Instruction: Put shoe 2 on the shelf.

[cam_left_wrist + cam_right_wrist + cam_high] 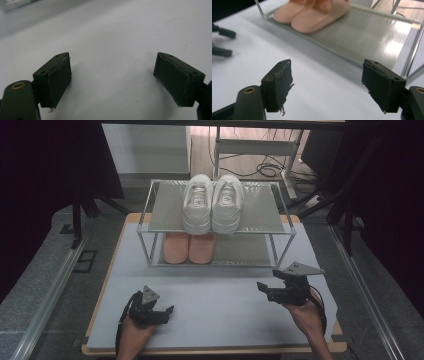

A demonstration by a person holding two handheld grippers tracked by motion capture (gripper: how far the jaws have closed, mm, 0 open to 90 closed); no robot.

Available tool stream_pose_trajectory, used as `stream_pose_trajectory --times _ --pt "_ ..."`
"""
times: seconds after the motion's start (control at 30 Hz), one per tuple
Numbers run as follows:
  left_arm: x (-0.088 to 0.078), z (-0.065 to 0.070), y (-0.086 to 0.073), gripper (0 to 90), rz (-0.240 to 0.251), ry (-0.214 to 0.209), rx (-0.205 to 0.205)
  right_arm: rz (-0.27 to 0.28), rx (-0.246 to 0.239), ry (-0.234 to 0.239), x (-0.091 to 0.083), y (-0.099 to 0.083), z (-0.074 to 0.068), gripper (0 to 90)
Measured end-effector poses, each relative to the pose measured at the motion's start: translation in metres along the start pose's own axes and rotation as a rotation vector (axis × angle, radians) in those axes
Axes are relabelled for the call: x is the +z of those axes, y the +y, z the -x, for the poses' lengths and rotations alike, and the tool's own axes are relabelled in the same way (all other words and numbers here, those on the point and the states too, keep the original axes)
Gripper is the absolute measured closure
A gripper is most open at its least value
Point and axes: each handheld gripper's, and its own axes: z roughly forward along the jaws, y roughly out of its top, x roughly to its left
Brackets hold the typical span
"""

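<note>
While both hand-held grippers, left [167,309] and right [266,284], gape empty over the tabletop [220,315], the 2 pink slippers [189,247] (lower rack shelf [240,251]) risk being nudged by a careless reach.

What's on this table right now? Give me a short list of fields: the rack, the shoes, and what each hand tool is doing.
rack: two-shelf metal rack at the table's far side
top shelf: pair of white sneakers, side by side
bottom shelf: pair of pink slides, side by side
table: white table top
left gripper: open, holds nothing, low over the table
right gripper: open, holds nothing, in front of the rack's right end
</note>
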Motion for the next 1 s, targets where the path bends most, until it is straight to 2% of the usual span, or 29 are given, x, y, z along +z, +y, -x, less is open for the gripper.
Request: stream_pose_trajectory --times 0.27,0.5,0.63,0.77,0.8,1.0 --pt "0.0 0.0 0.0 14.7 -0.002 0.0 0.006 -0.064 -0.021 -0.031 0.014 -0.031 0.001 16.0" --pt "0.0 0.0 0.0 14.7 -0.001 0.002 0.008 -0.119 -0.004 -0.052 0.032 -0.063 0.004 13.8" --pt "0.0 0.0 0.0 14.7 -0.001 0.002 0.007 -0.142 0.004 -0.065 0.041 -0.075 0.005 13.4" --pt "0.0 0.0 0.0 14.7 0.0 0.004 0.009 -0.177 -0.002 -0.055 0.051 -0.084 0.004 11.3" --pt "0.0 0.001 0.0 14.7 0.001 0.004 0.009 -0.177 -0.015 -0.065 0.051 -0.084 0.001 11.1" --pt "0.0 0.001 0.0 14.7 0.002 0.007 0.012 -0.176 -0.012 -0.064 0.051 -0.084 0.002 10.8"
